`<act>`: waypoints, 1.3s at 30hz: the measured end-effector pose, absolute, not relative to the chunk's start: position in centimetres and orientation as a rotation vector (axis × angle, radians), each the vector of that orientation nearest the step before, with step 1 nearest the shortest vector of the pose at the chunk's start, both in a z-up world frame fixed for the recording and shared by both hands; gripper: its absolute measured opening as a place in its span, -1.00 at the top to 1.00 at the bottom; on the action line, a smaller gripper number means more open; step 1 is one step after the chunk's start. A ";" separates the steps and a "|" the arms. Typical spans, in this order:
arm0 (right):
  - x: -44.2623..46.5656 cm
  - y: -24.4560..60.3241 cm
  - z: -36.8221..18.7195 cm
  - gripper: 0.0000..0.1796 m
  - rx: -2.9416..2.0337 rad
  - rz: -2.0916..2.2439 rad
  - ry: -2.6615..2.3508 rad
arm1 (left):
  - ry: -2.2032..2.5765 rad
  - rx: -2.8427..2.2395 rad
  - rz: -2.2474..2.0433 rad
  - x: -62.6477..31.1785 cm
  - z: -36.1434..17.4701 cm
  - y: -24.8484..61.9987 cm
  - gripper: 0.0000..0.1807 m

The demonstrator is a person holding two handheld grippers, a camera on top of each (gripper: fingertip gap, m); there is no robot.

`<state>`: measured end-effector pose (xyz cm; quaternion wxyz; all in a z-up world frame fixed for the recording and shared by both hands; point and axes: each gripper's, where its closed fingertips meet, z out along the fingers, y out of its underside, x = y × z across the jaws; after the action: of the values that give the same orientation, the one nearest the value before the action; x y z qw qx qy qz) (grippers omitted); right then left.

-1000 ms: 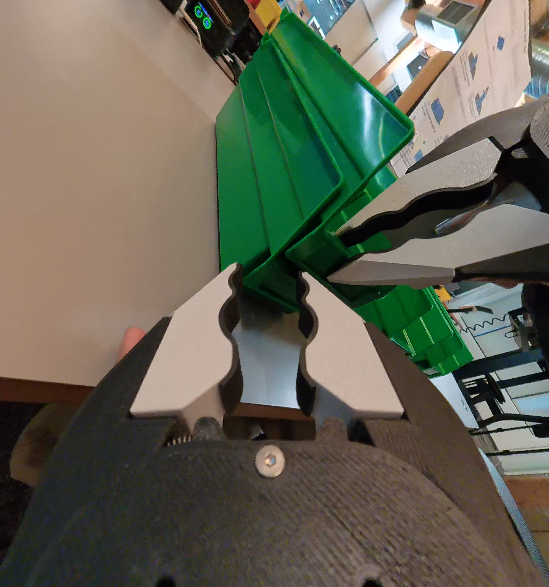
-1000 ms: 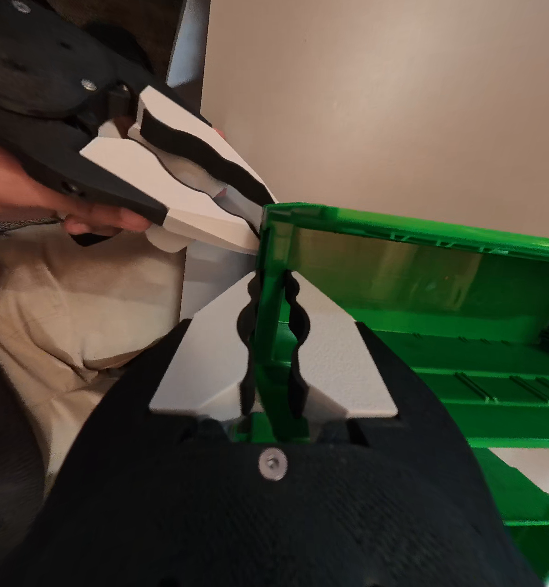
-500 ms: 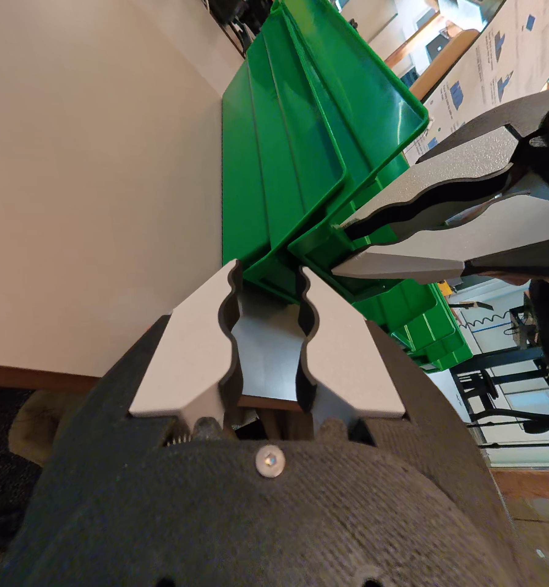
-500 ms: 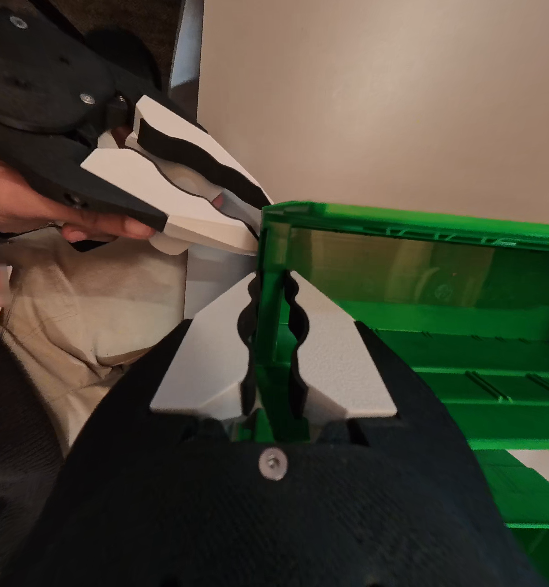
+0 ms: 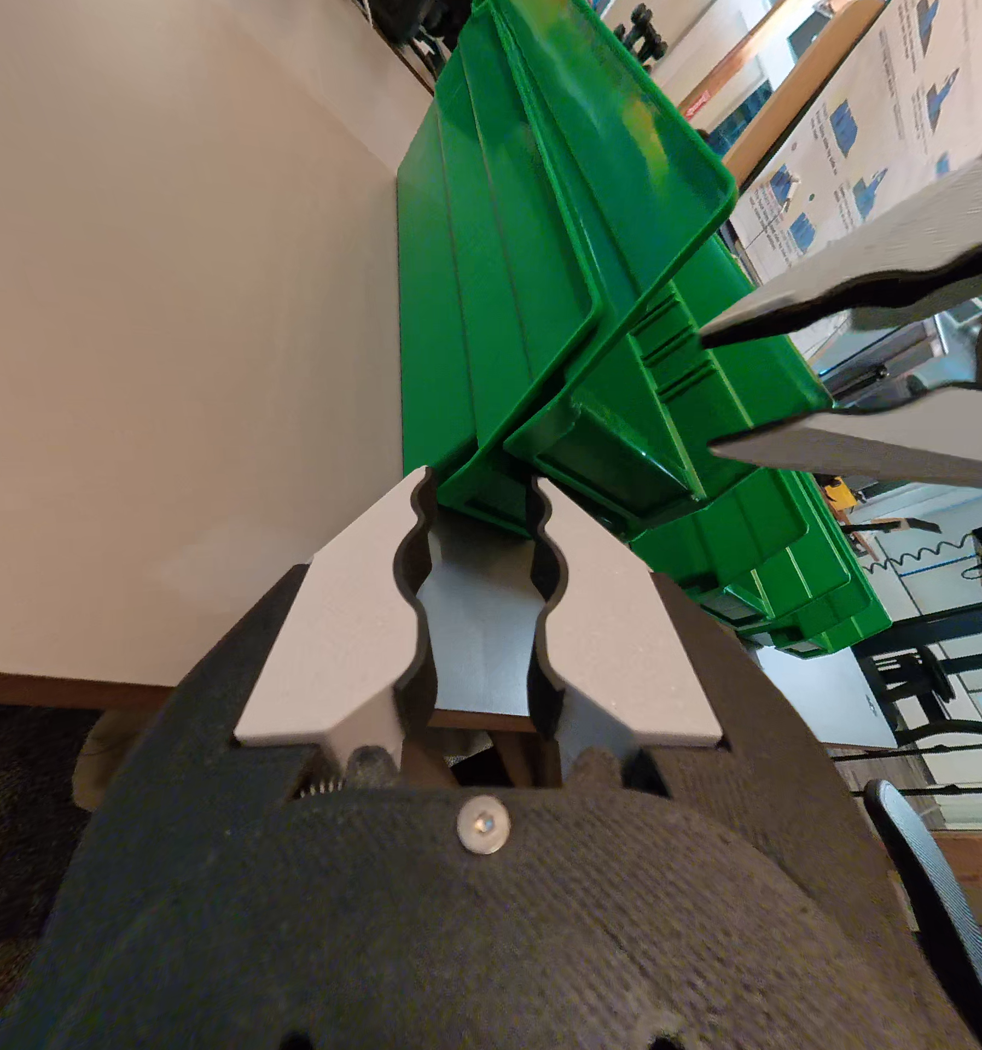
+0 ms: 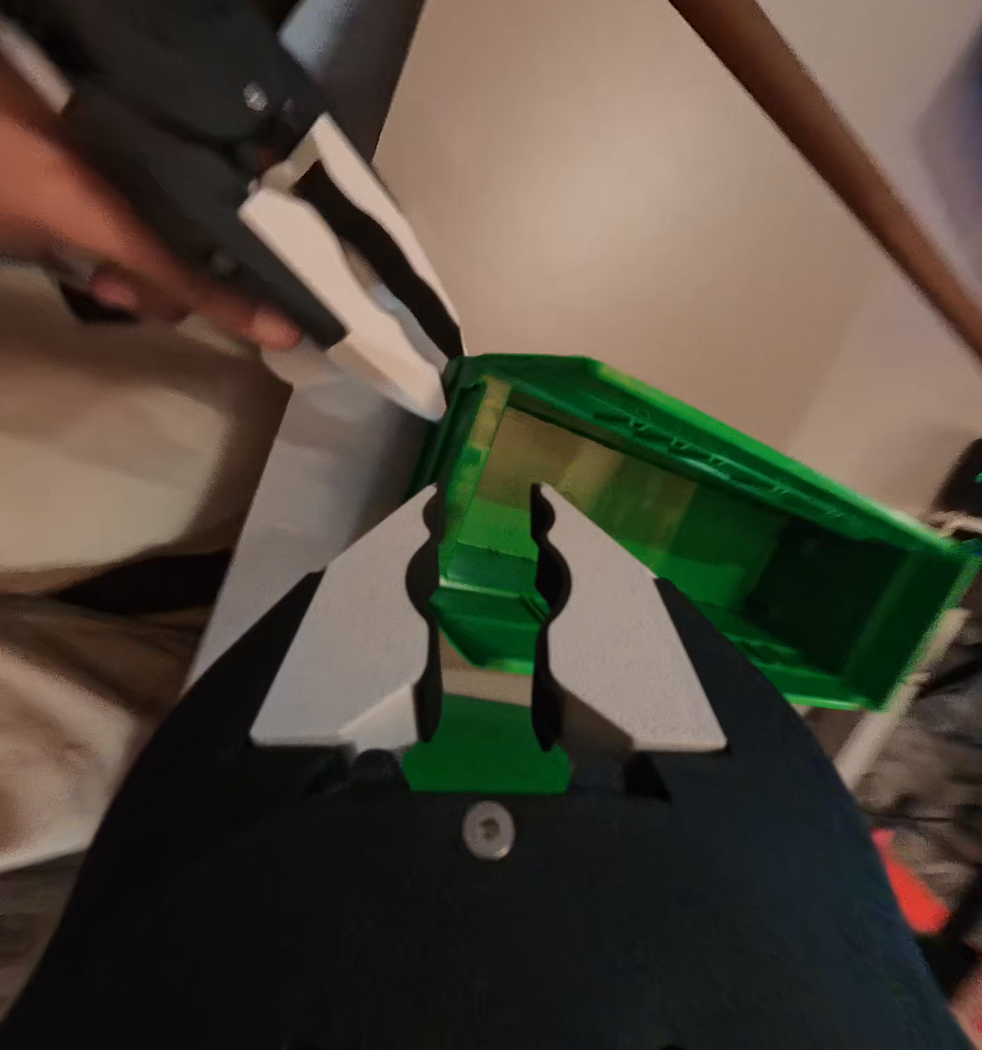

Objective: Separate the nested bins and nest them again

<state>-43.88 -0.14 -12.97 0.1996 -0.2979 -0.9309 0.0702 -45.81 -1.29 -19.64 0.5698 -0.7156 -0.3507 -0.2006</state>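
Observation:
Several green bins lie nested on a beige table (image 5: 164, 341). My left gripper (image 5: 480, 480) is shut on the near corner rim of an outer bin (image 5: 466, 318). The inner bin (image 5: 608, 187) is tilted up out of the stack. My right gripper (image 5: 710, 392) shows at the right with its fingers apart, straddling that bin's end wall. In the blurred right wrist view, my right gripper (image 6: 485, 488) is open with the inner bin's wall (image 6: 676, 511) between the pads. The left gripper (image 6: 448, 380) touches the bin's far corner there.
More nested green bins (image 5: 789, 579) lie under the raised one. The table's brown front edge (image 5: 51, 687) is close below my left gripper. A white poster board (image 5: 886, 113) and a chair (image 5: 932, 937) stand at the right. A hand (image 6: 79, 227) holds the left gripper.
My right gripper has opened off the inner bin's end wall, and its view has swung and blurred. My left gripper keeps the same grip on the corner rim.

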 end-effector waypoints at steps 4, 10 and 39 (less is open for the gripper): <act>-41.5 1.2 -12.0 0.46 -0.288 -0.065 -2.572 | -0.807 -1.693 -0.455 -45.8 -19.6 -1.3 0.66; -40.7 4.3 -12.3 0.87 0.249 -0.481 -2.373 | -0.774 -1.724 -0.407 -45.7 -19.5 -1.1 0.67; -40.7 3.8 -11.7 0.89 -0.134 -0.056 -2.346 | -0.838 -1.633 -0.525 -46.6 -19.3 -1.8 0.86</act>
<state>-40.70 3.76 -11.74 0.3851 -0.0528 -0.9211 -0.0220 -46.62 -1.80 -19.33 0.5780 -0.6980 -0.3582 -0.2245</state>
